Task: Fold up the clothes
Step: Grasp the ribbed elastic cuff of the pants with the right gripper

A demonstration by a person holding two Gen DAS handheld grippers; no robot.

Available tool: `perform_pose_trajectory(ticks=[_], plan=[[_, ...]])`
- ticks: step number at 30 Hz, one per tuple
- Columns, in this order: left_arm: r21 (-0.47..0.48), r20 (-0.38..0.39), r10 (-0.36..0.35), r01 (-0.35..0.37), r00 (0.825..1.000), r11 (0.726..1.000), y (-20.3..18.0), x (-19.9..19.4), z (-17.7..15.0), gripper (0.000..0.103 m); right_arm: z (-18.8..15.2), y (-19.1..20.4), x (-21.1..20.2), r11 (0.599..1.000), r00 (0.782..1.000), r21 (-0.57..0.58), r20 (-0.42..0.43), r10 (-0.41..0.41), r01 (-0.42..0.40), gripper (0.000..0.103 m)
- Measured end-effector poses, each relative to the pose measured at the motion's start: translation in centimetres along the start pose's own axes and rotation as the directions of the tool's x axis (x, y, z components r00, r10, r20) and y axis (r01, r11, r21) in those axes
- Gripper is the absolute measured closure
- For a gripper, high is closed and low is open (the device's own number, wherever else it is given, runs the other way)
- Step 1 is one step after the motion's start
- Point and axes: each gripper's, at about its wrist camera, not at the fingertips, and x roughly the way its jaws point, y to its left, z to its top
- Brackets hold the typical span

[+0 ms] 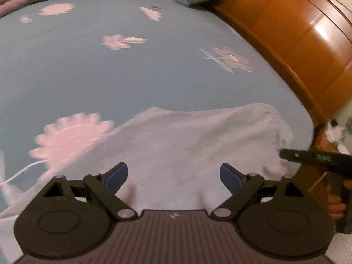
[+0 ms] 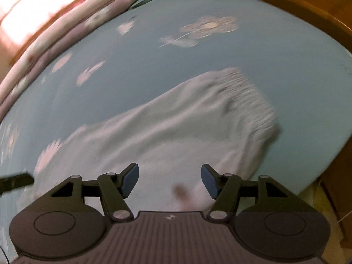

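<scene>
White fleece garment [image 2: 167, 129] laid flat on blue floral bedsheet [image 2: 154, 66].
Long axis seen running lower-left to upper-right, ribbed hem toward wooden bed frame [image 1: 297, 44]; left gripper [image 1: 173, 177] and right gripper [image 2: 169, 181] held wide above it, nothing gripped.

Motion blur smears garment [image 2: 167, 132] ribbed hem

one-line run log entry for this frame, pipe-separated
stage: mid-fold | white garment flat on blue floral bedsheet | left gripper open, empty, over garment | right gripper open, empty, over garment | blur: both views
</scene>
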Motion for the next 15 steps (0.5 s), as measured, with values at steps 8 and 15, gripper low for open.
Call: perform_pose_trajectory(ticks=[8,15], plan=[[0.087,-0.09,-0.067,0.075,0.994,0.993,-5.6,3.5,1.8,0.012,0.7,-4.8,2.0,0.997,1.0,0.077,-0.012,0.007,-0.006,0.034],[0.12,-0.157,-0.097,0.117,0.983,0.986,-8.4,5.9,2.6,0.012,1.3,-10.7,0.4,0.957,0.995,0.279,0.077,0.058,-0.077,0.025]])
